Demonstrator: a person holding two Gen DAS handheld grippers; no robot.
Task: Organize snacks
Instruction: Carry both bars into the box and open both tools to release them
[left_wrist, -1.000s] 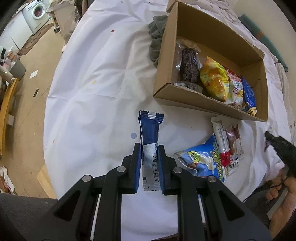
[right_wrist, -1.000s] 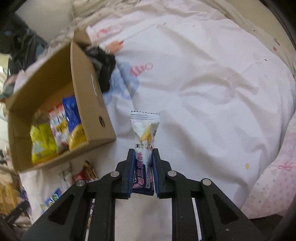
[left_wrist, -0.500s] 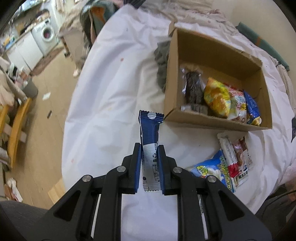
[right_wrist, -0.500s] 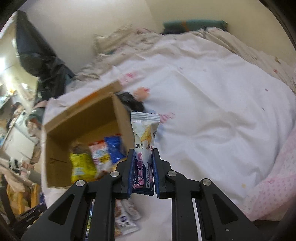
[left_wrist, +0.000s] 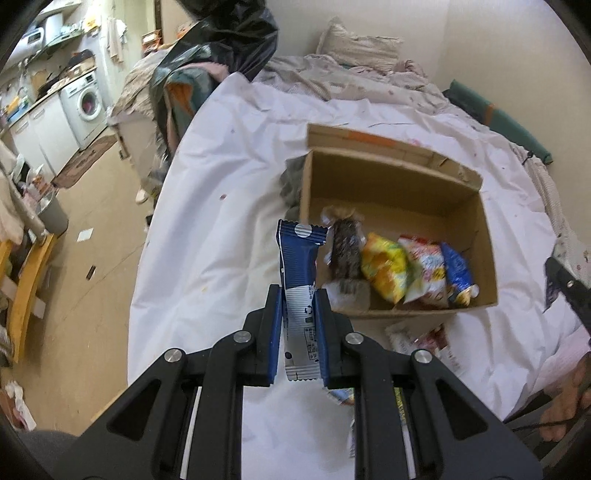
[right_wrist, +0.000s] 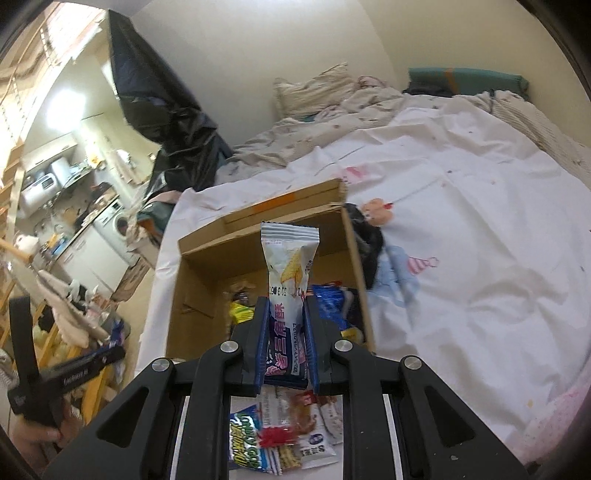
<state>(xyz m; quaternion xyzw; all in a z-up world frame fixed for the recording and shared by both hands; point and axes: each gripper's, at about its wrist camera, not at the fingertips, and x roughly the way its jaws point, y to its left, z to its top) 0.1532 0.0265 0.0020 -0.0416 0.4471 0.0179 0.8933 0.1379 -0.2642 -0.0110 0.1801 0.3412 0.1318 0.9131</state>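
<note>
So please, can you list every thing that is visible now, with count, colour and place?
Open brown cardboard box: one, on the white bedsheet.
Snack packets in the box: dark brown, yellow, red-white, blue, in a row.
Loose snack packets: several, mixed colours, on the sheet before the box.
Dark grey cloth: one, beside the box.
White washing machine: one, far left.
Long blue-and-silver wrapper: one, in the left tongs, shut on it.
White wrapper with yellow print: one, in the right tongs, shut on it.
Hand: one, at the lower right edge of the left view.
</note>
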